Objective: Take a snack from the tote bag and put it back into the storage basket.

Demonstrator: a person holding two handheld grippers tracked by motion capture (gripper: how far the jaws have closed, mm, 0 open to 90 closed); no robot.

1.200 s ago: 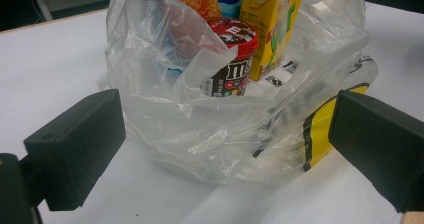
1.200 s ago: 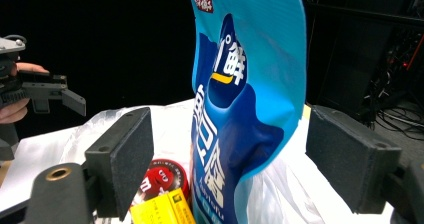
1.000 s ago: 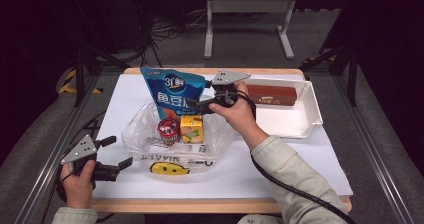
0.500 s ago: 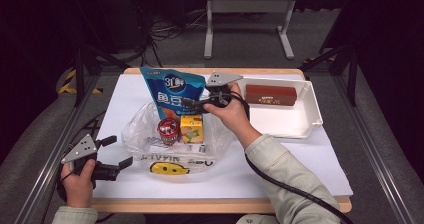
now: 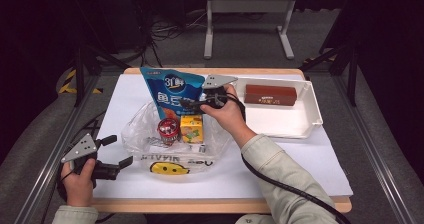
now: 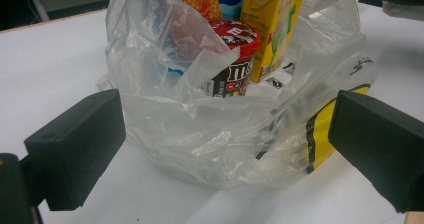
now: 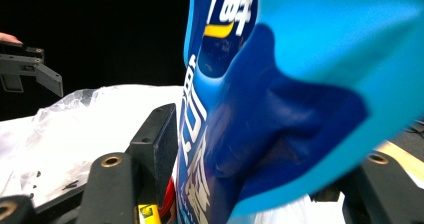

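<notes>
Blue snack pouch blurred, cropped by the frame; lettering on brown box too small to read.

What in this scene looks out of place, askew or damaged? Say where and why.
The blue snack pouch stands tall out of the clear plastic bag, leaning and dented in the right tool. Nothing is spilled or broken.

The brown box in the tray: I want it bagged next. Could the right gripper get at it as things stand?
Probably not yet: the right gripper has the blue pouch between its fingers. The brown box itself lies uncovered in the tray, beside that hand.
</notes>
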